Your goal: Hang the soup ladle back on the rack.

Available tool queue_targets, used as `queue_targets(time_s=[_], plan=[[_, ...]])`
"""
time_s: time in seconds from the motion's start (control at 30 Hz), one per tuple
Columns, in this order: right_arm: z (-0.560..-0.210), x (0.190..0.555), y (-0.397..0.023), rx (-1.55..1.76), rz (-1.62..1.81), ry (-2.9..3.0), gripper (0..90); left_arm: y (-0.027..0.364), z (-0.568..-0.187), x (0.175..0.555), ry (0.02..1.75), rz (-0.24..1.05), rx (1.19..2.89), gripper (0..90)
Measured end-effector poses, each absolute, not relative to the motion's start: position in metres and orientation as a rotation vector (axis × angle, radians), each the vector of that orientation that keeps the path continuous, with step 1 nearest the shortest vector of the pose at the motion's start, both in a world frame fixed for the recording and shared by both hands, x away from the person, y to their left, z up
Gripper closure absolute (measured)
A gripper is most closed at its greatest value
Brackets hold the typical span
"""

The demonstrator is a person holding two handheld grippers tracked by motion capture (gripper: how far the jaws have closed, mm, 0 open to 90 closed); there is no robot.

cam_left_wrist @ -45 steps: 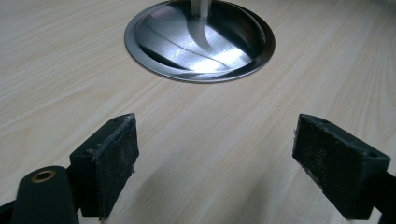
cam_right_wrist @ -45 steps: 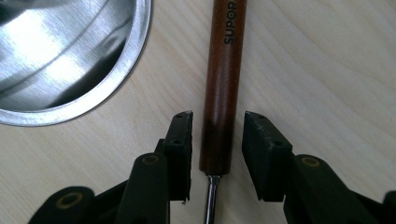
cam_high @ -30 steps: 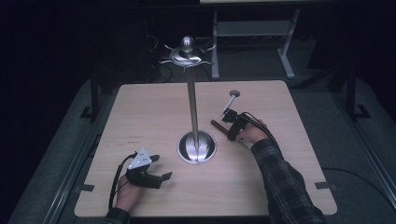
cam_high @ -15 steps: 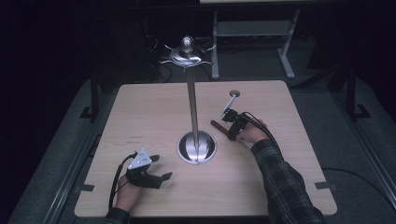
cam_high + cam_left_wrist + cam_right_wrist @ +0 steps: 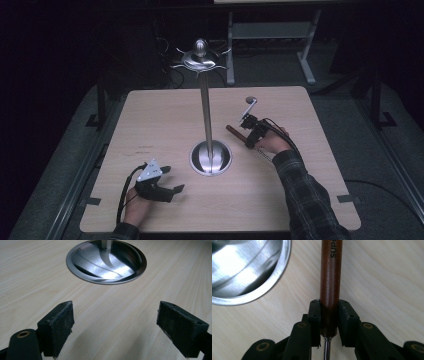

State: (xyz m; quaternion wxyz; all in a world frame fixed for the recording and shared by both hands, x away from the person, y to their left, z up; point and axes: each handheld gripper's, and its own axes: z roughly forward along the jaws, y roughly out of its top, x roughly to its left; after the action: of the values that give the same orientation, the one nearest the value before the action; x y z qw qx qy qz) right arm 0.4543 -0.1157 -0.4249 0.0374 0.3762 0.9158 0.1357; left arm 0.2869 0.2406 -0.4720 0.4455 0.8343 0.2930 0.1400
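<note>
Brown wood is clamped tight in the right gripper: its jaws are pinching the wooden handle of a utensil, near the end where a thin metal shaft runs back out of it. From the high view, that utensil sits over the worktop just right of the steel stand, its pale metal head pointing toward the far edge; whether it is lifted clear or touching the wood is hard to tell from up there. Over to the near left, the left gripper rests low on the worktop with jaws spread wide and nothing between them, looking straight at the stand's round base. Up top, the hooked crown carries nothing. So the pick-up looks done, and what remains, by my reading, is raising the utensil and hanging it on one of those hooks, a tall reach with the handle end gripped.
</note>
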Motion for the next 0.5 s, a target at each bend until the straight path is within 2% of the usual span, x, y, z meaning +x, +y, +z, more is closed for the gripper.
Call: queue_targets(time_s=[0.5], plan=[[-0.396, 0.434, -0.139, 1.132, 0.643, 2.714, 73.5, 0.24, -0.472, 0.287, 0.728, 0.346, 2.069, 14.1]])
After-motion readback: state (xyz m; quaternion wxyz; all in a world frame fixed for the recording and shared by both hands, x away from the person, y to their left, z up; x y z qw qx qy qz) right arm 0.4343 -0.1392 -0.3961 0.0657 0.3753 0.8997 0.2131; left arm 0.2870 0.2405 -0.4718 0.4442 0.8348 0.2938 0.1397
